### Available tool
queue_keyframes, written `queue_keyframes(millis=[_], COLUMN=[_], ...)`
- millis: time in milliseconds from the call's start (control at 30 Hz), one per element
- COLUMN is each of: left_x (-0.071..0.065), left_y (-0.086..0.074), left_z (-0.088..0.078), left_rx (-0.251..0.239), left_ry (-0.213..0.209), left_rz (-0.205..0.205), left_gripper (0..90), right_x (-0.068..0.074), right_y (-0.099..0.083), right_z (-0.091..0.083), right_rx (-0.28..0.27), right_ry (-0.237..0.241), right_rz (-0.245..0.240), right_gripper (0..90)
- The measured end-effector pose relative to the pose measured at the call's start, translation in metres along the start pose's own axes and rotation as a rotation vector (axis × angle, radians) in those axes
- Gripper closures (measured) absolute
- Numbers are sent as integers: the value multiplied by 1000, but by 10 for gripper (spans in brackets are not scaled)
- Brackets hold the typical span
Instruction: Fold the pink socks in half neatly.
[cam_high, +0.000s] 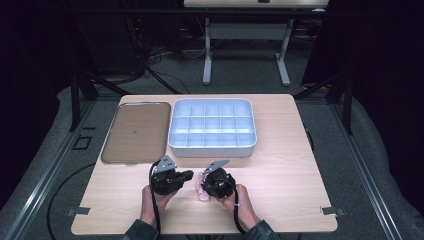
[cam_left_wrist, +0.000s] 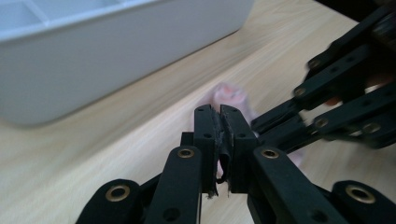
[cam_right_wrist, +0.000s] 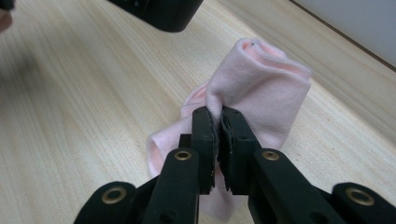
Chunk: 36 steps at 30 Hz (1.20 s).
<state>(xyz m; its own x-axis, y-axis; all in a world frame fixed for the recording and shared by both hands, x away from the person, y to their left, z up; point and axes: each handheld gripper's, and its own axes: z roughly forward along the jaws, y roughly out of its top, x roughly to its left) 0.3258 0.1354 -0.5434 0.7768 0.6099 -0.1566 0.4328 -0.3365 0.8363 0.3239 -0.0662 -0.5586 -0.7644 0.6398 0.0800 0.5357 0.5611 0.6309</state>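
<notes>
Pink sock (cam_right_wrist: 261, 98): soft, light knit, floppy, no breakage risk; best pinched at a folded edge, w/ a second hold on the far end to spread it. Lies near the surface's (cam_high: 280, 200) front edge, mid-width. Right gripper (cam_right_wrist: 218, 122) pinches its fold; left gripper (cam_left_wrist: 219, 114) pressed together, seemingly on nothing. No readable writing or labels.

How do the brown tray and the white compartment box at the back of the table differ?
The brown tray is flat, shallow and undivided, and lies at the left. The white compartment box has higher walls, is split into a grid of cells and sits to the tray's right, nearer the middle. Both are rounded rectangles, hold nothing and lie side by side on the table.
</notes>
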Motion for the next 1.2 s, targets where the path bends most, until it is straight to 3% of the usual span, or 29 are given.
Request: queue_keyframes(millis=[33,167,267,467,533,633,667,767,933,1000,1033,1067,1133,1200], left_x=[-4,-10,-8,-5,-6,-6,-8,-9,-10,-13,-13,-13,-13,-10], left_y=[6,12,12,6,3,2,3,5,15,18,18,16,13,10], left_z=[4,14,32,43,46,47,47,45,36,43,43,49,52,52], left_rx=[-7,11,75,123,141,137,137,130,76,120,120,151,152,146], left_ry=[-35,-63,-27,41,74,74,83,80,32,29,29,31,39,37], left_rz=[35,68,67,74,85,82,96,93,83,115,115,122,120,93], left_gripper=[873,875,887,896,898,898,898,897,896,895,895,896,896,897], right_x=[0,0,3,6,6,9,12,11,9,10,10,10,9,8], right_y=[0,0,-4,-6,-6,-6,-6,-6,-7,-8,-8,-10,-11,-12], right_z=[0,0,0,-2,-4,-6,-6,-4,-3,-3,-3,-3,-3,-3], right_rx=[4,2,-26,-27,-24,-24,-15,-9,-8,-13,-13,-26,-32,-38], right_ry=[0,0,-16,-34,-27,-31,-46,-42,-43,-50,-50,-51,-46,-37], right_rz=[-2,-1,-5,-13,-11,-20,-44,-41,-34,-44,-44,-40,-36,-28], right_gripper=[847,847,846,837,794,778,782,801,814,815,815,813,810,807])
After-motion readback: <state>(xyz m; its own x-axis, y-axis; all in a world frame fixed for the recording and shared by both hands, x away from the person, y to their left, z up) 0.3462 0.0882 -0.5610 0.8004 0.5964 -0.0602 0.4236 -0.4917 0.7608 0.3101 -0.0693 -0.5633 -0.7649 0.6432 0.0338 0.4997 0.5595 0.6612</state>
